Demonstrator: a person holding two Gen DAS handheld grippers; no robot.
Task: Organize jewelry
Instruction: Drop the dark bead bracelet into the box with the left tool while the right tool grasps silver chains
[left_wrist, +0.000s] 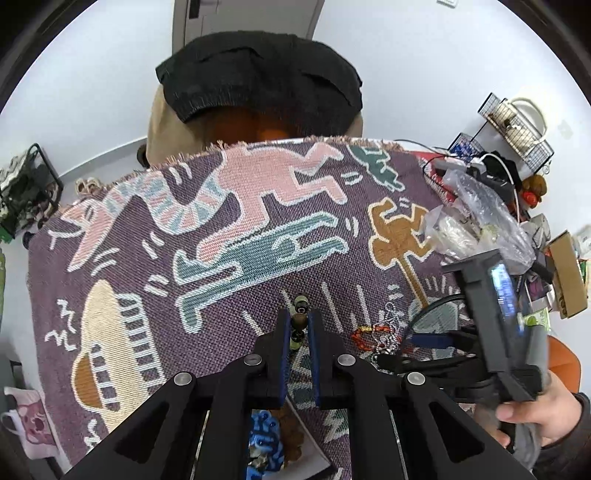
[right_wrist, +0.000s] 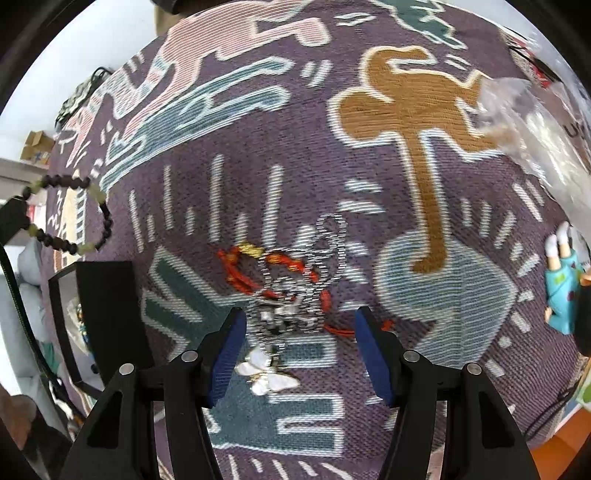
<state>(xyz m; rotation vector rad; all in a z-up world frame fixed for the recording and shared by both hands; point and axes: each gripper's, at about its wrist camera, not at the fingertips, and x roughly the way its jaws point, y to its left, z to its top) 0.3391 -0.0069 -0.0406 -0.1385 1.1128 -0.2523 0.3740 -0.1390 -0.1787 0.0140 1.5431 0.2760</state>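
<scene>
Covering my bench is a purple woven blanket (right_wrist: 280, 177) with pink, teal and tan figures. At its near left edge I see a black box (right_wrist: 99, 314), open, with beads dimly visible inside. Along the right edge lies a crumpled clear plastic bag (left_wrist: 476, 206).

My left hand-held gripper (left_wrist: 300, 325) is nearly closed, its blue pads pinching a beaded bracelet (right_wrist: 70, 214) of dark and pale green beads. In the right wrist view that bracelet hangs as a loop in the air, above the black box.

My right hand-held gripper (right_wrist: 299, 354) is wide open and holds nothing, its fingers on either side of a tangle lying on the blanket near the near edge: a red cord bracelet (right_wrist: 240, 273) with a small gold piece, mixed with a silver chain (right_wrist: 332, 236). The picture is blurred there, so I cannot tell how they interlock. Just nearer, between the fingers, lies a white butterfly pendant (right_wrist: 267, 373).
</scene>
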